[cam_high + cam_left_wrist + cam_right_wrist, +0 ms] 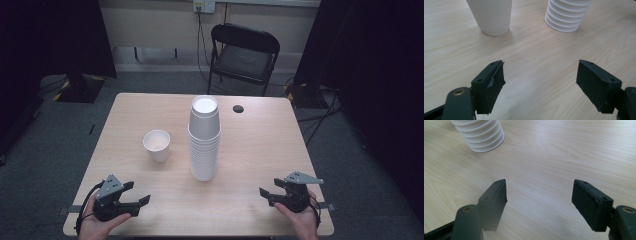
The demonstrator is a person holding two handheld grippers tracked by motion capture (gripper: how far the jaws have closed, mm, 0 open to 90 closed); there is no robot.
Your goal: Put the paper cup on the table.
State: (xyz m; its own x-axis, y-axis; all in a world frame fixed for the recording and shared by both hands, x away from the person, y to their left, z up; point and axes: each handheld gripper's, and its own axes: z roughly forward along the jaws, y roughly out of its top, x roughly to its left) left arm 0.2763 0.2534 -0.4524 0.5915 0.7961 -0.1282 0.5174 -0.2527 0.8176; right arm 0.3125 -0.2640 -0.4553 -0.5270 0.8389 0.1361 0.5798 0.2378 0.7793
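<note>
Cup stack stands mid wooden table, chair behind.

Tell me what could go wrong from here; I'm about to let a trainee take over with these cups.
1. The stack of cups is tall and narrow, so a sideways nudge from either tool could topple it.
2. The single cup stands close to the stack, on the left tool's side; reaching past it may knock it over.
3. Both the left tool and the right tool are open and empty; squeezing hard might crush such thin-looking cups.
</note>
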